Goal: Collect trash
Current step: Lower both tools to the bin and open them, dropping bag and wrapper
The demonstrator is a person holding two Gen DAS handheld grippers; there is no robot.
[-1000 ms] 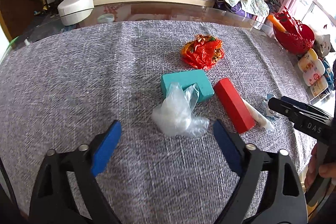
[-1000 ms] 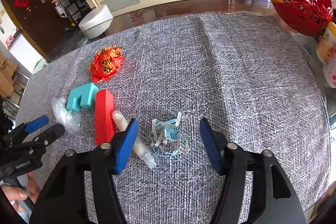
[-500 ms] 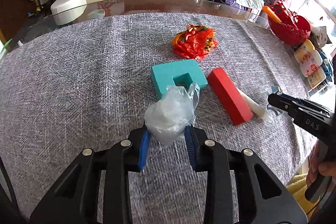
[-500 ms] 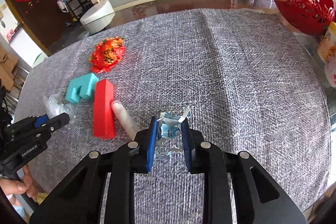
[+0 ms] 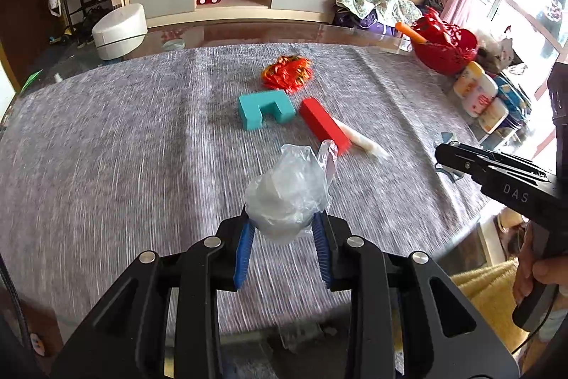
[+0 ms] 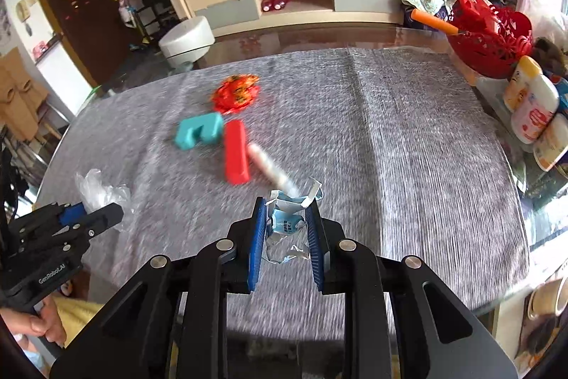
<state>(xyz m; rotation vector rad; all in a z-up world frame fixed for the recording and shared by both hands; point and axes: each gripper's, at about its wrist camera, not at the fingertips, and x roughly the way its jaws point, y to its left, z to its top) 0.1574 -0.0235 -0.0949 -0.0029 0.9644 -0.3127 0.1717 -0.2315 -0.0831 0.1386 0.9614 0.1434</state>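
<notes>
A: Trash, two bits of it, and each one is off the cloth. The left gripper (image 5: 282,229) has its blue fingers (image 5: 242,253) pinching a crumpled clear plastic bag (image 5: 289,192), held above the grey cloth (image 5: 124,148) on the counter (image 5: 248,32).

B: And the other one?

A: The right gripper (image 6: 285,229) has its fingers (image 6: 256,244) clamped on a crumpled blue-and-white wrapper (image 6: 288,219), which sits between the pads with torn edges sticking out above and below. It too is held above the cloth, near the front edge.

B: What lies on the cloth itself?

A: A crumpled red-and-orange wrapper (image 5: 287,73) farthest back. Just in front of it is a teal U-shaped block (image 5: 264,109), and beside that a red bar block (image 5: 325,126). A whitish tube-shaped thing (image 5: 362,141) lies along the red bar, touching it or nearly so; the blur keeps me from telling which.

B: Anything off to the side?

A: A red openwork basket (image 6: 490,38) at the far right corner, with an orange stick (image 6: 431,21) poking out, and some pale bottles (image 6: 532,111) close in front of it. From the right camera, the left gripper shows at the left edge with the clear bag bulging out of its tip.
</notes>
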